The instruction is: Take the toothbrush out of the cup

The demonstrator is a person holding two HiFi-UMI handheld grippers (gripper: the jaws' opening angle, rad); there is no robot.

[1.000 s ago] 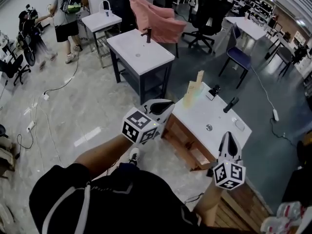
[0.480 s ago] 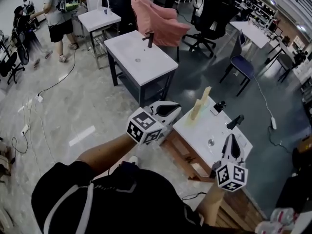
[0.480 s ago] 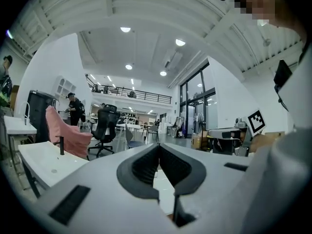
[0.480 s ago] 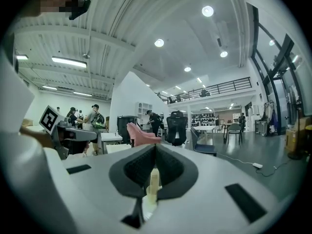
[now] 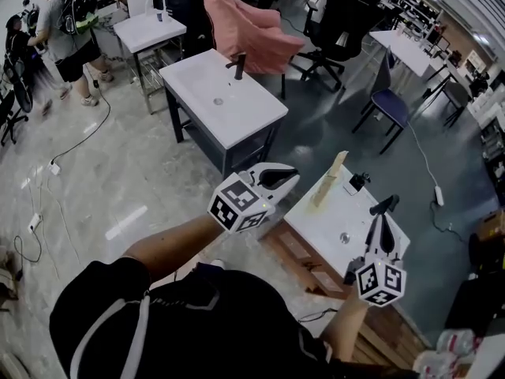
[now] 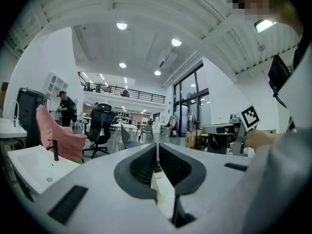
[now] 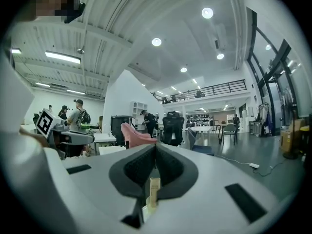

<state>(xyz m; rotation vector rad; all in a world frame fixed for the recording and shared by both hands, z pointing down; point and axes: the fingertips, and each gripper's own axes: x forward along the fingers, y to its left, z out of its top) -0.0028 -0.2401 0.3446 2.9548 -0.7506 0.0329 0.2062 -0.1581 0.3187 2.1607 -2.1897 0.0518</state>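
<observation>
We look down into a big open workshop with a pale polished floor (image 5: 118,180). Two white tabletops with built-in basins stand on it. The farther tabletop (image 5: 245,109) carries a dark tap (image 5: 237,65). Behind it, a pink cloth (image 5: 245,26) is draped over a seat, with a black office chair (image 5: 339,18) to its right. A person with a backpack (image 5: 67,22) stands at the far left.

The nearer tabletop (image 5: 316,223) lies just ahead of us, between our two hands. It has a black tap (image 5: 384,205) at its far right corner.

The left gripper (image 5: 286,174) reaches out level just left of this tabletop. Its fingers (image 6: 141,165) are pressed together with nothing between them. The right gripper (image 5: 384,221) is over the tabletop's right edge, and its fingers (image 7: 139,167) are likewise pressed together and empty.

A tall pale strip (image 5: 329,178) stands tilted at the tabletop's far left edge, with a small dark object (image 5: 357,181) beside it. From here we cannot tell whether either one is the toothbrush or the cup.
</observation>
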